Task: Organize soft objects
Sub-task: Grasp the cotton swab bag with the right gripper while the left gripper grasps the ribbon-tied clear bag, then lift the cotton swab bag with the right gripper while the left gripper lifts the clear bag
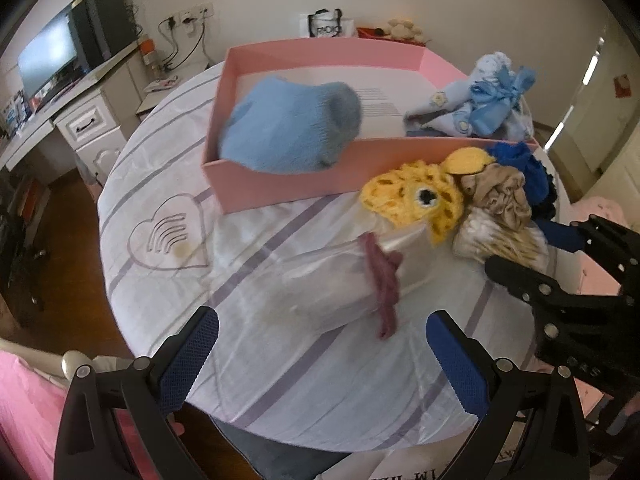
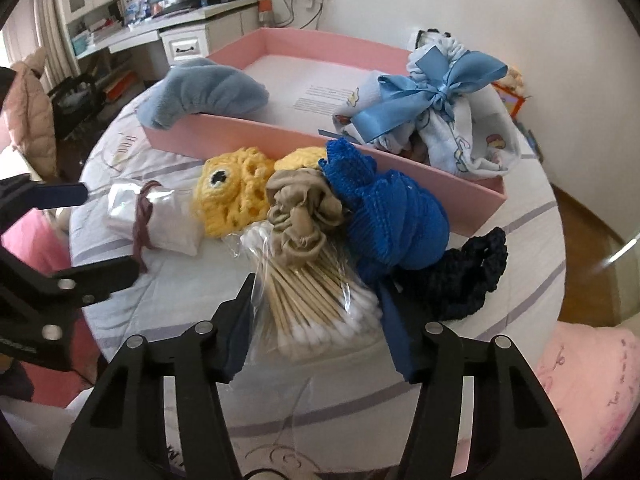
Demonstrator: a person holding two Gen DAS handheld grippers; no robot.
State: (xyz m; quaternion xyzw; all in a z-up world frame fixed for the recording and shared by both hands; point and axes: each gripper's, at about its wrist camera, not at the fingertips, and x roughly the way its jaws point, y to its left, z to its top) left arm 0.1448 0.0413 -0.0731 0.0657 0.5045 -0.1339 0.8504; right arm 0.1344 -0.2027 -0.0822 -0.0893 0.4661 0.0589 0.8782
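A round counter point(image 1: 160, 280) draped in a white cloth with lilac stripes carries a shallow pink cardboard tray point(image 1: 280, 190) at its far side. A light blue knitted sock point(image 1: 290, 128) lies draped over the tray's near-left wall, partly inside; in the left wrist view it is blurred. In the tray's right end sits a bundle of pale printed cloth tied with a blue satin ribbon bow point(image 2: 432, 100).

Just outside the tray's near wall, soft items lie heaped together: a yellow crocheted piece with a black-and-white eye point(image 2: 236, 196), a crumpled beige fabric scrunchie point(image 2: 300, 216) touching it on the right, a bright blue knitted piece point(image 2: 392, 216) against the tray wall, and a dark navy crocheted band point(image 2: 468, 276) at the right. Under the scrunchie lies a clear plastic bag of wooden cotton swabs point(image 2: 316, 300). To the left, apart from the heap, rests a clear plastic packet bound with a mauve yarn tie point(image 1: 320, 276).

The left tongs point(image 1: 322, 354) hang near the counter's near edge, their blue-padded fingers point(image 1: 192, 356) spread wide, nothing between them, the packet just beyond. The right tongs point(image 2: 316, 328) stand apart on either side of the cotton-swab bag's near end; whether the pads touch it cannot be told.
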